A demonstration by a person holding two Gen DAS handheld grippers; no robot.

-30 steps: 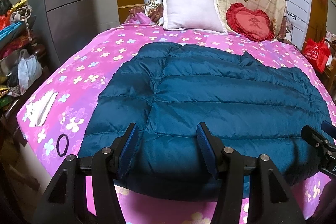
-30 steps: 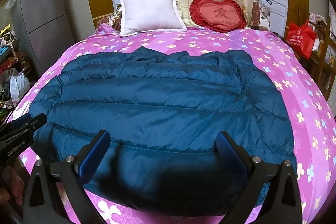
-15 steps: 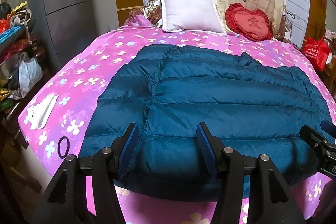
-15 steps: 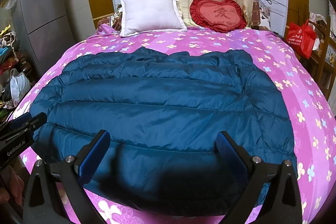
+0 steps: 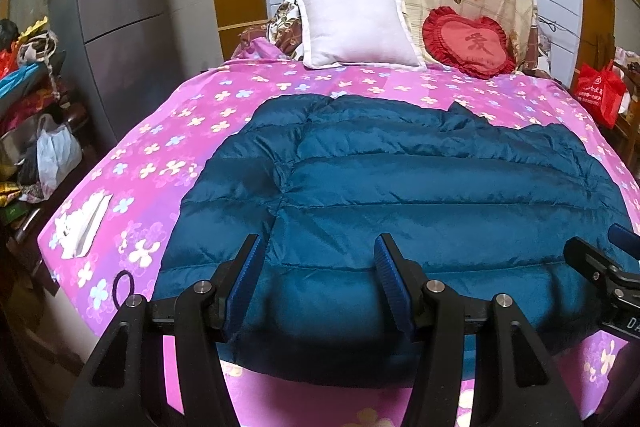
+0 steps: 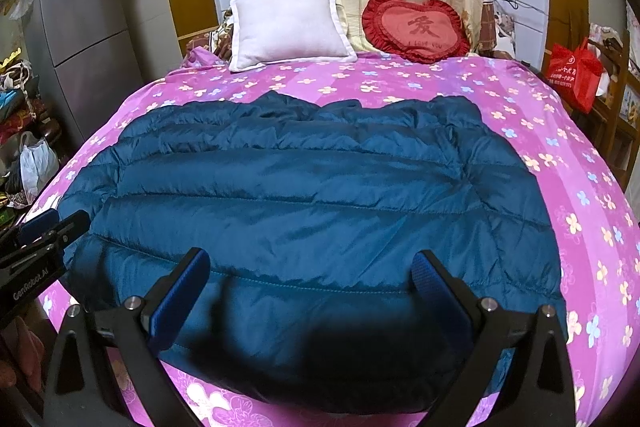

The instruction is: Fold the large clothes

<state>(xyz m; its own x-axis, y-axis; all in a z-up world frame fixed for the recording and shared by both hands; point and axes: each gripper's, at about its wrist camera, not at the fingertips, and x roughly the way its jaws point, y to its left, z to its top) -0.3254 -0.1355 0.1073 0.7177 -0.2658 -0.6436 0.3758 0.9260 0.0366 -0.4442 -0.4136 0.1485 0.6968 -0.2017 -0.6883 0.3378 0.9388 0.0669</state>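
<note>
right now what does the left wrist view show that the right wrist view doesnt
Only the left wrist view shows the black hair tie and the white folded cloth on the near left of the bedspread. Only the right wrist view shows the bedspread's right side beyond the jacket. Both show the blue down jacket lying flat, the white pillow, the red heart cushion, and the left gripper and right gripper open above the near hem.

we see teal down jacket [image 5: 420, 195] flat on pink bed [image 5: 168, 155] | left gripper [image 5: 316, 279] gaping above jacket's near hem
</note>
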